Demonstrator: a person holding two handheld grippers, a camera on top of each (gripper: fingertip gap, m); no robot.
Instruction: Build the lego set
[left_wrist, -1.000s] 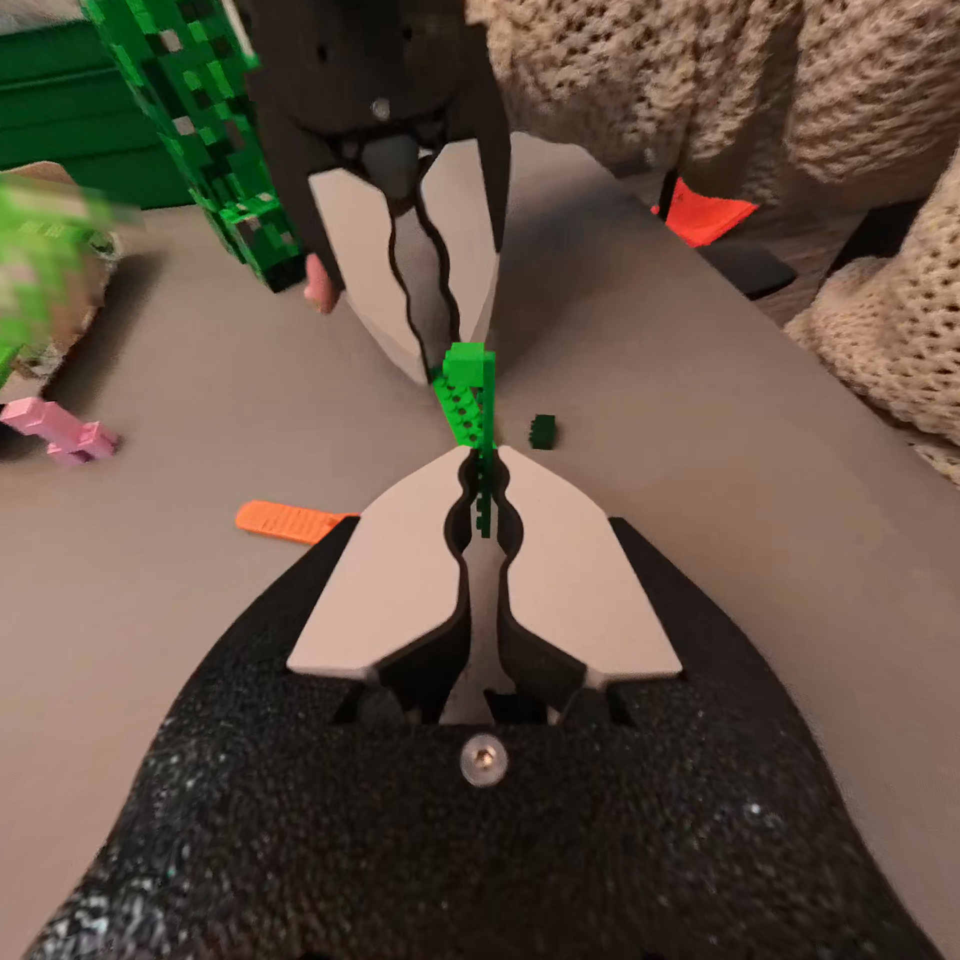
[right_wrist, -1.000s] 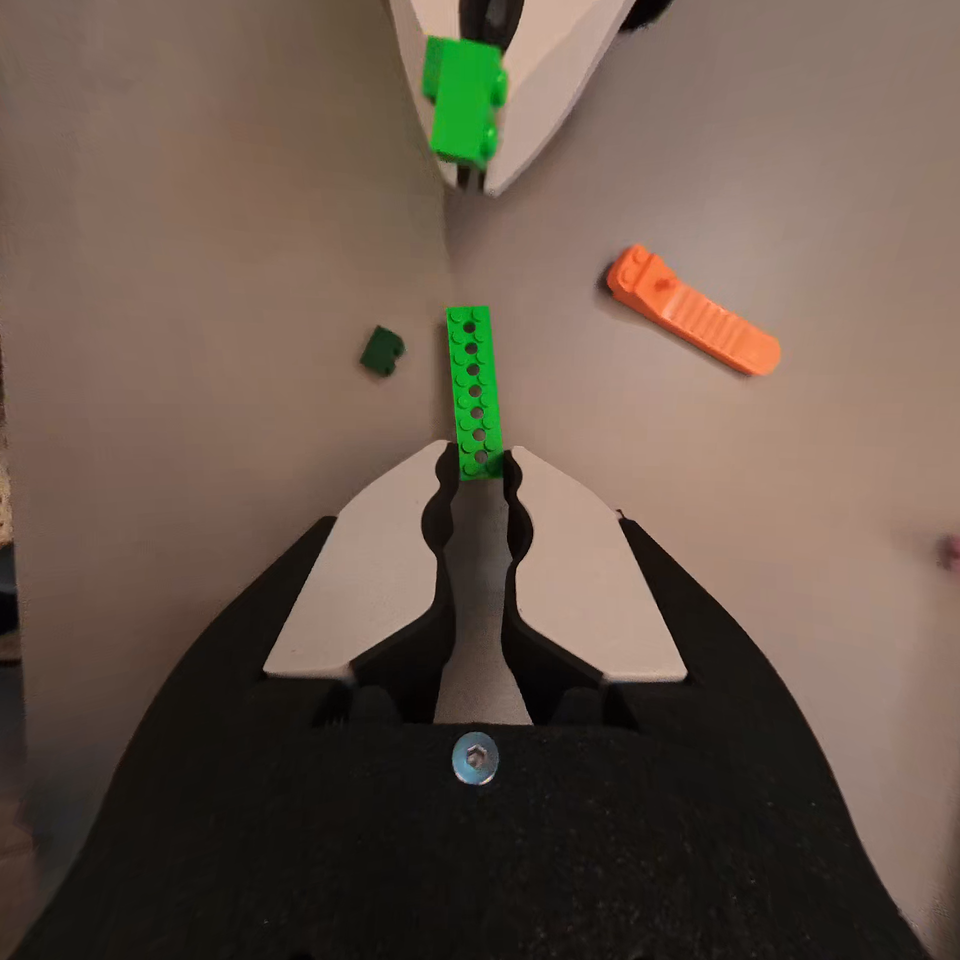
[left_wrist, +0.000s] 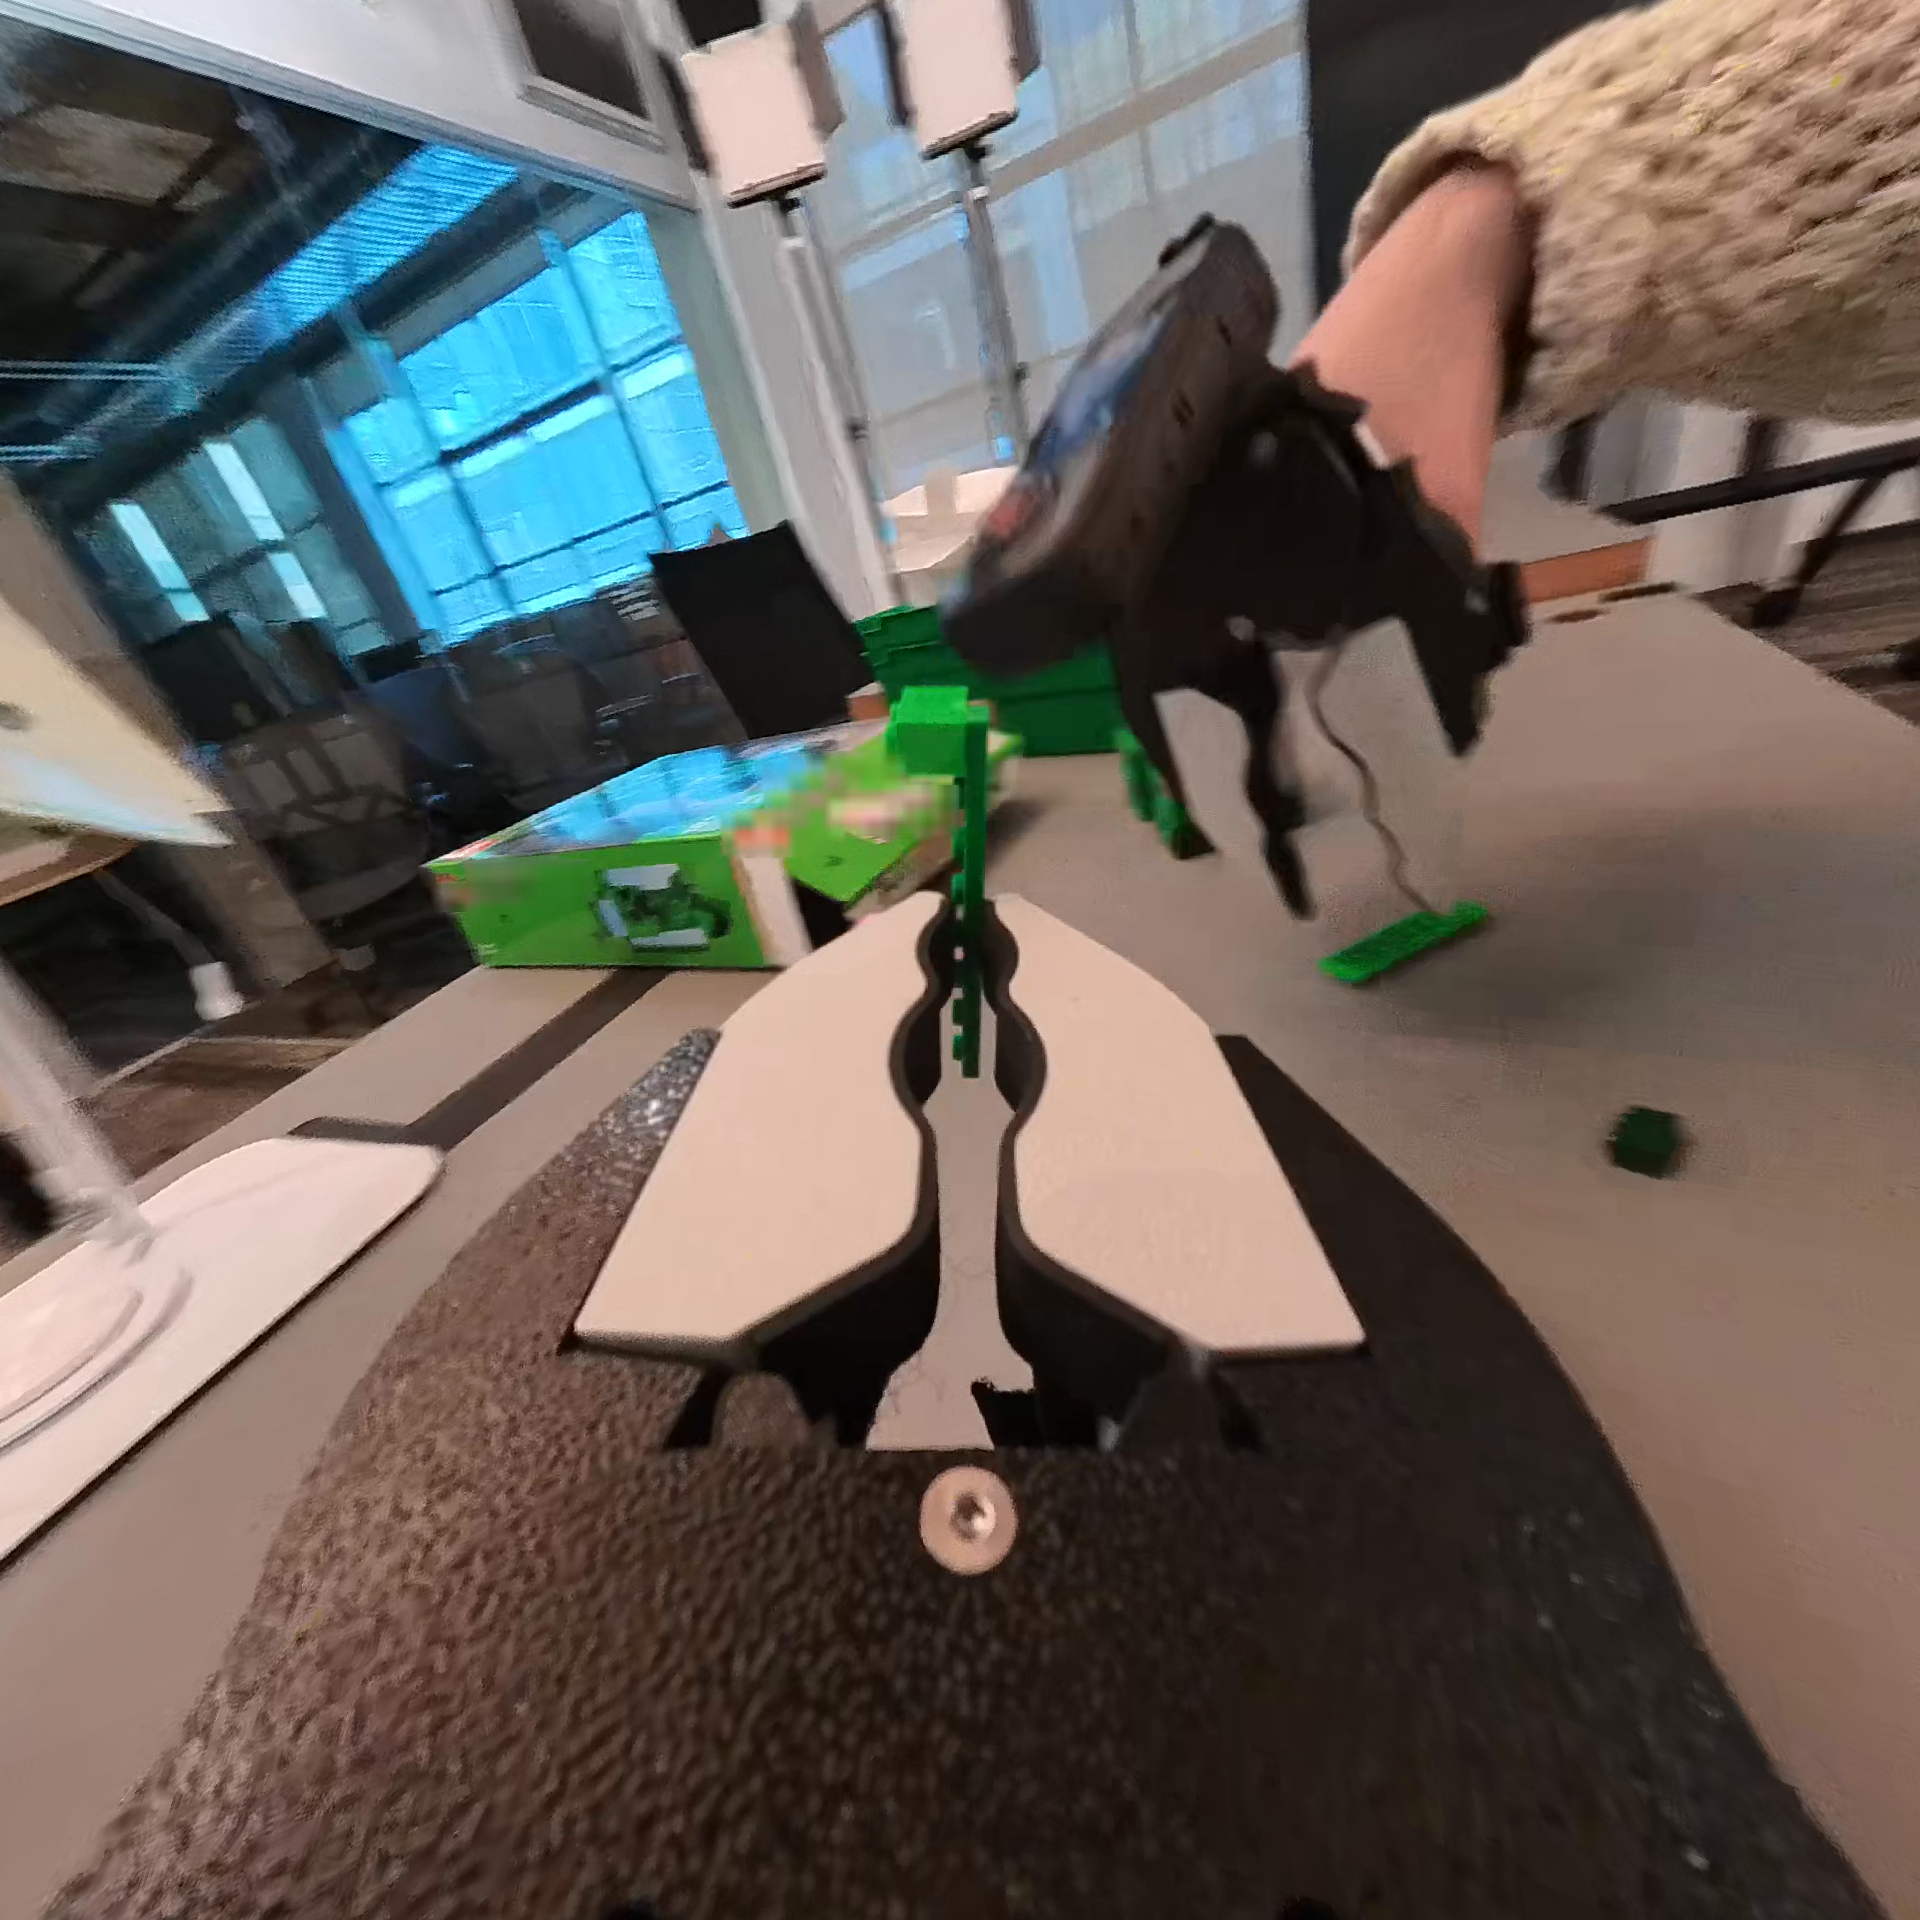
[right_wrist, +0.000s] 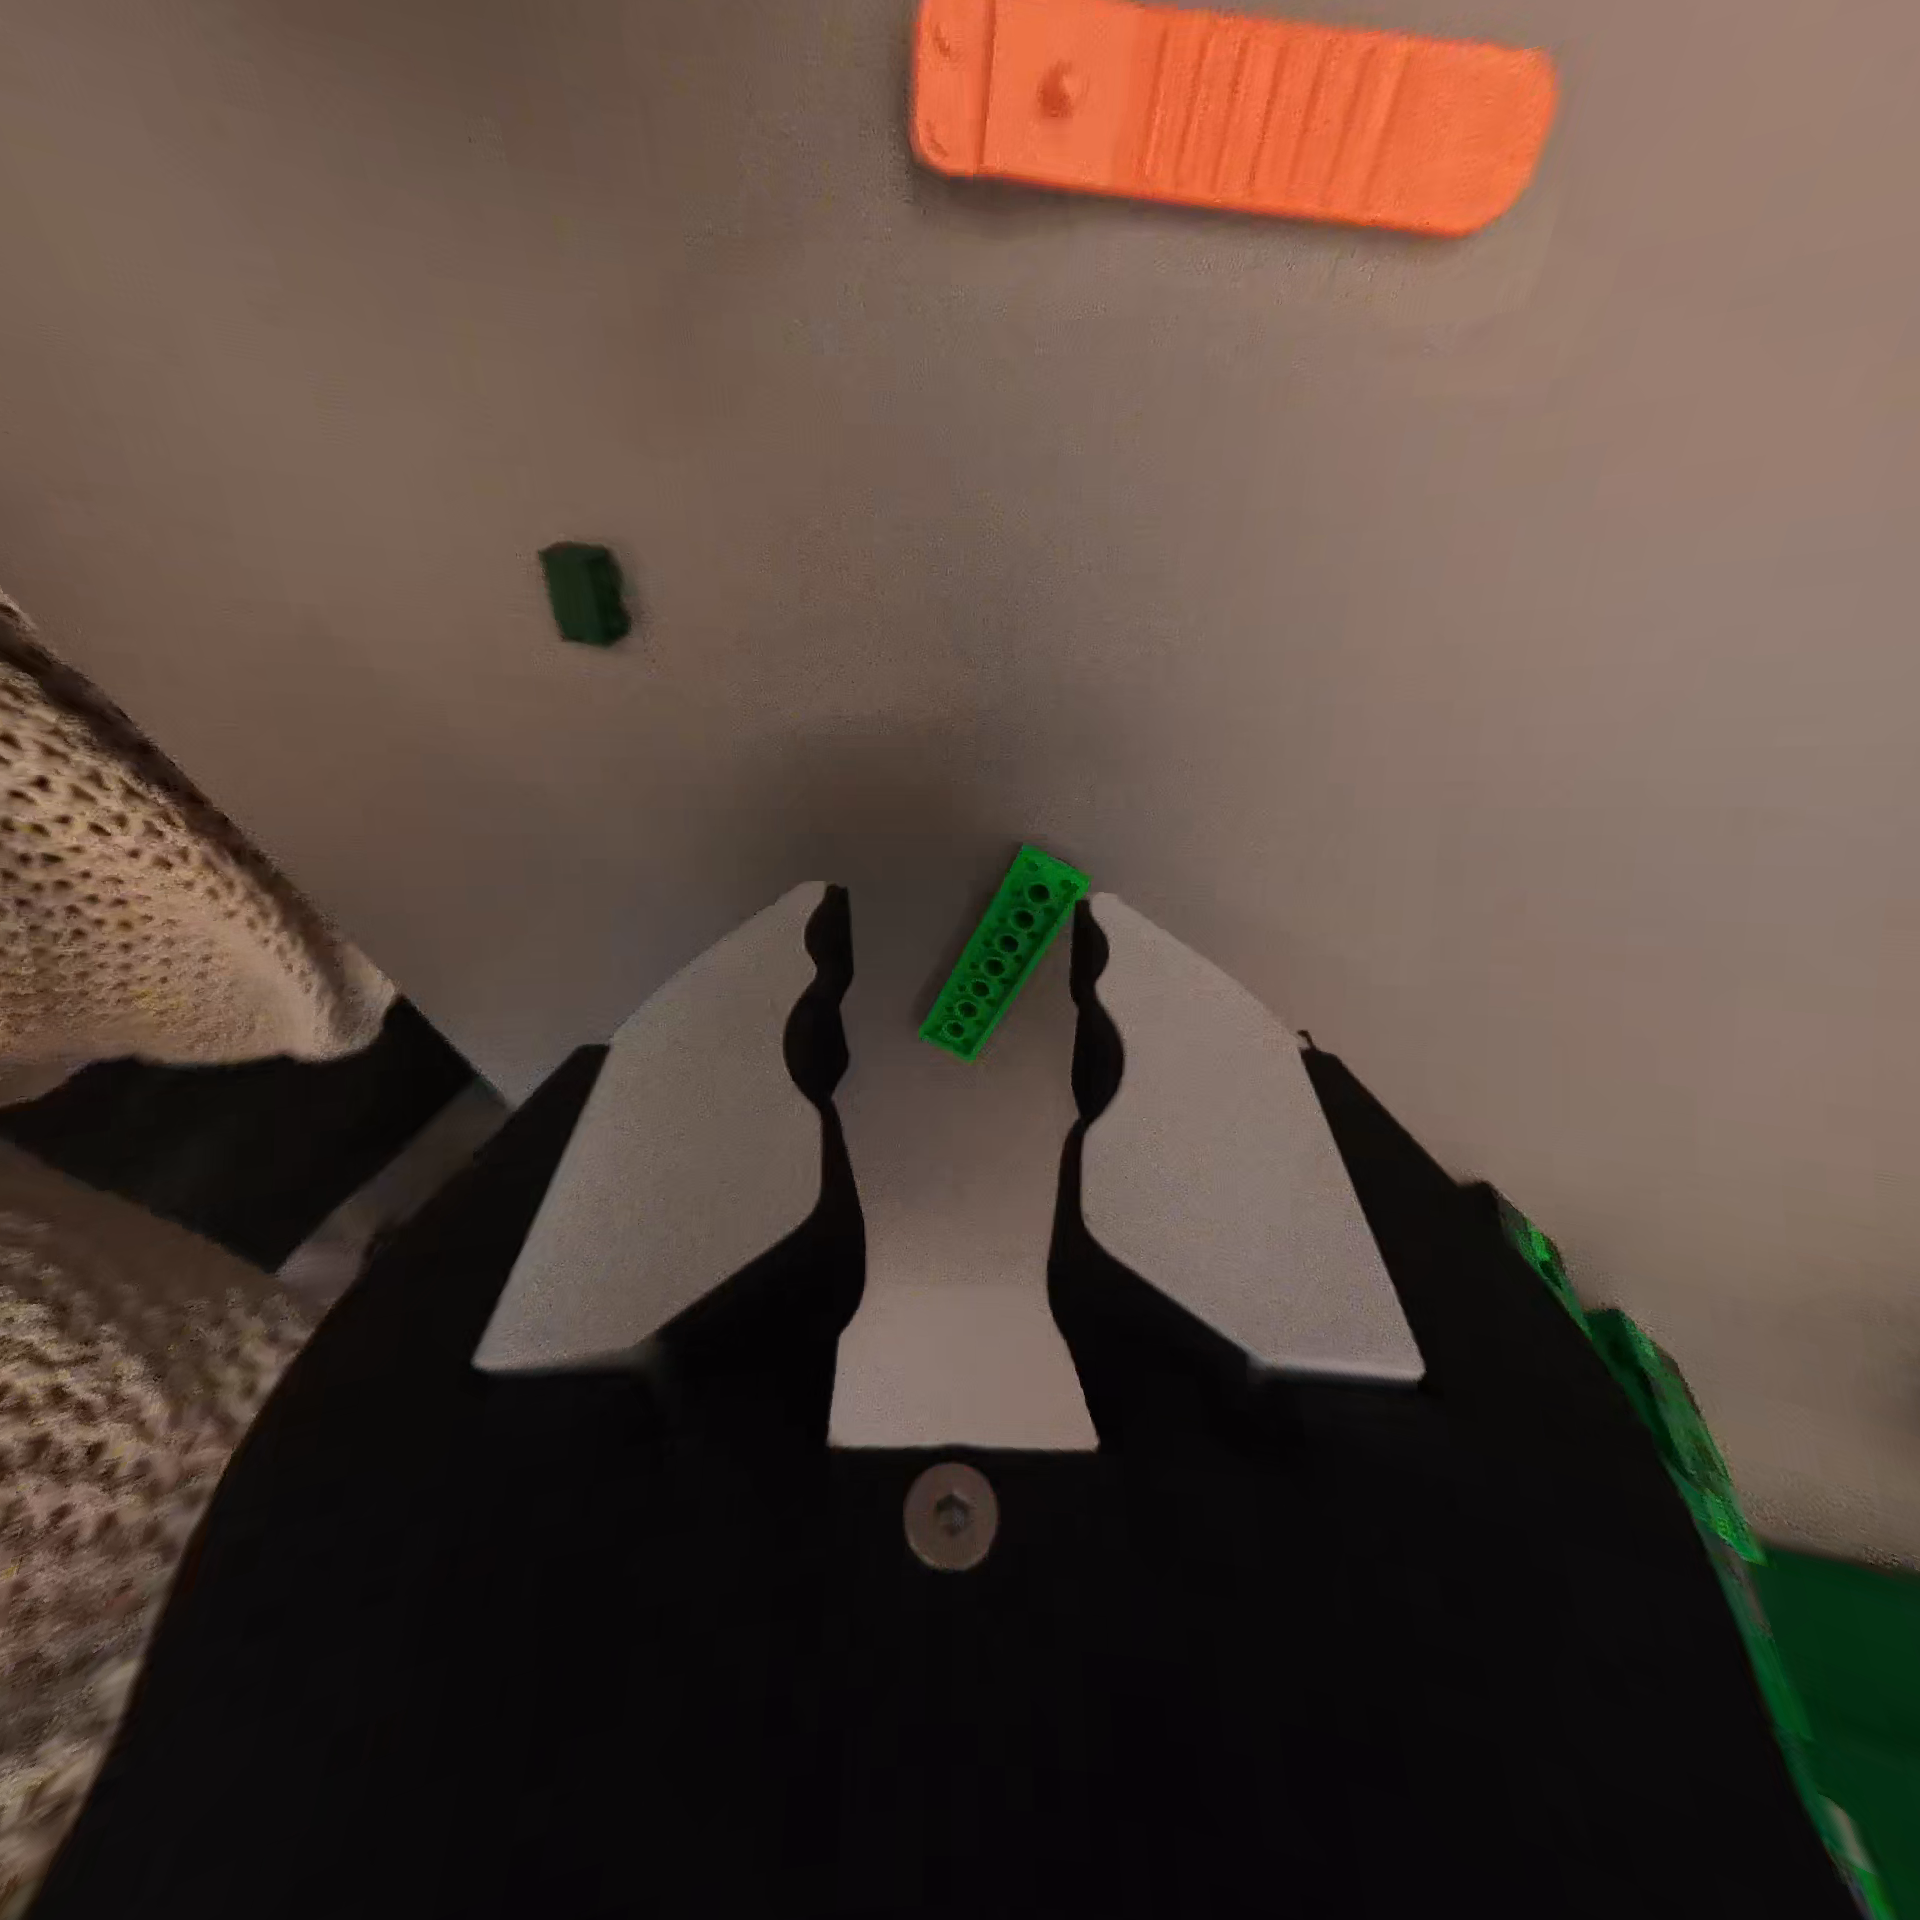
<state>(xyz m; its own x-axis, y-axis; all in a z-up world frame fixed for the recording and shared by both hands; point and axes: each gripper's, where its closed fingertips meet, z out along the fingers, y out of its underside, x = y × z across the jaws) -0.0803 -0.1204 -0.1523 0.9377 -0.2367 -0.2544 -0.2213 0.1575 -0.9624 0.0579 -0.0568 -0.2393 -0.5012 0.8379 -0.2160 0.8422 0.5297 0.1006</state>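
Your left claw (left_wrist: 971, 920) is clenched on a green lego piece (left_wrist: 961, 831): a thin studded strip standing upright between the tips, with a chunkier green block at its top end. The piece is lifted clear of the grey surface (left_wrist: 1558, 1299). Ahead of that claw and to its right, your right claw (left_wrist: 1283, 873) hangs tips-down over the surface, held by a hand (left_wrist: 1413, 364) in a knitted sleeve (left_wrist: 1714, 229). Just beside those tips lies a flat green strip with holes (left_wrist: 1403, 940). Nearer you on the right sits a small dark green brick (left_wrist: 1645, 1141). Ahead and to the left of the left claw lies a green box (left_wrist: 623, 883), partly mosaicked.

Your right claw (right_wrist: 961, 904) is released, its tips spread apart and gripping nothing. The green strip with holes (right_wrist: 1003, 966) lies flat on the surface (right_wrist: 1455, 623) between the tips, tilted, its far end close to the right tip. Whether it touches that tip you cannot tell. Further ahead and left sits the small dark green brick (right_wrist: 585, 592). Well beyond, ahead and right, lies an orange brick separator (right_wrist: 1231, 135).
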